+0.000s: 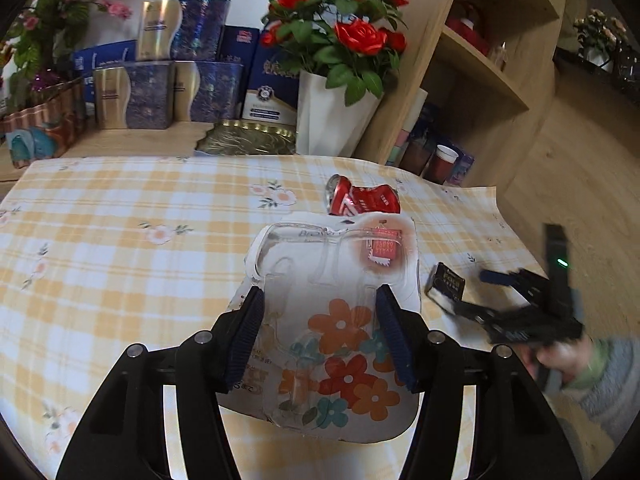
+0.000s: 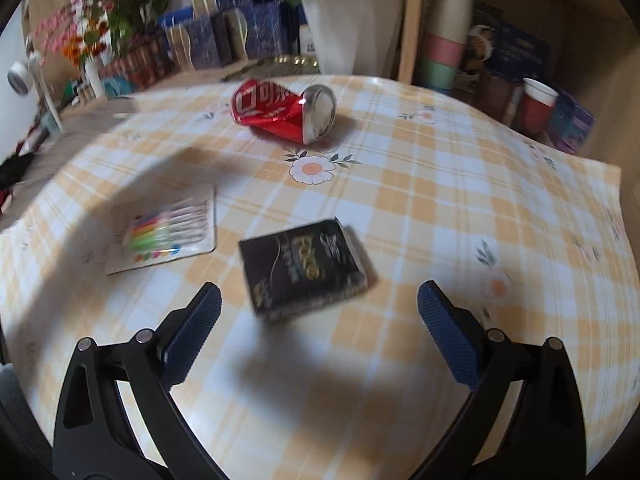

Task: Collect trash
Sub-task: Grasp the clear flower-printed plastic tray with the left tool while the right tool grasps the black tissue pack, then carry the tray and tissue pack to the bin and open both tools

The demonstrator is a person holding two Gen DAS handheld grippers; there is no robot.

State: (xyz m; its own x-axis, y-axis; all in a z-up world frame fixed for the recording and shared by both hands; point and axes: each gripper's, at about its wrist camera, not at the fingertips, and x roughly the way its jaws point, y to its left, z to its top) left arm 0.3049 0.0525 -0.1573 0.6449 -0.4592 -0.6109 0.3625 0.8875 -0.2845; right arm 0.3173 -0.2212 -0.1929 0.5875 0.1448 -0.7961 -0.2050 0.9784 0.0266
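trash: three pieces lie on the checked tablecloth (image 2: 420, 184), and a fourth is in the left gripper's hold.
left gripper (image 1: 320, 328): its blue pads (image 1: 248, 332) press both side edges of a blister pack (image 1: 332, 320), clamped on it and holding it in front of the camera, above the cloth.
blister pack: clear moulded plastic on a white card printed with orange, red and teal flowers; a small red tag shows through the plastic near its far end.
right gripper (image 2: 320, 332): fingers spread wide apart, nothing between them, hovering above the cloth with a black packet (image 2: 302, 268) just ahead of the gap; whether it touches the packet cannot be told.
black packet: small, flat, dark with gold print, lying flat on the cloth, blurred.
crushed can (image 2: 286, 110): red, dented, on its side, silver end toward the right wrist camera, farther back on the cloth.
marker pack (image 2: 168, 232): white card with coloured pens under plastic, flat on the cloth left of the black packet.
white vase (image 1: 332, 116): behind the cloth, holding red roses (image 1: 344, 20) with green leaves.
shelf (image 1: 472, 60): wooden, beside the vase; a red paper cup (image 2: 538, 104) stands at its foot.
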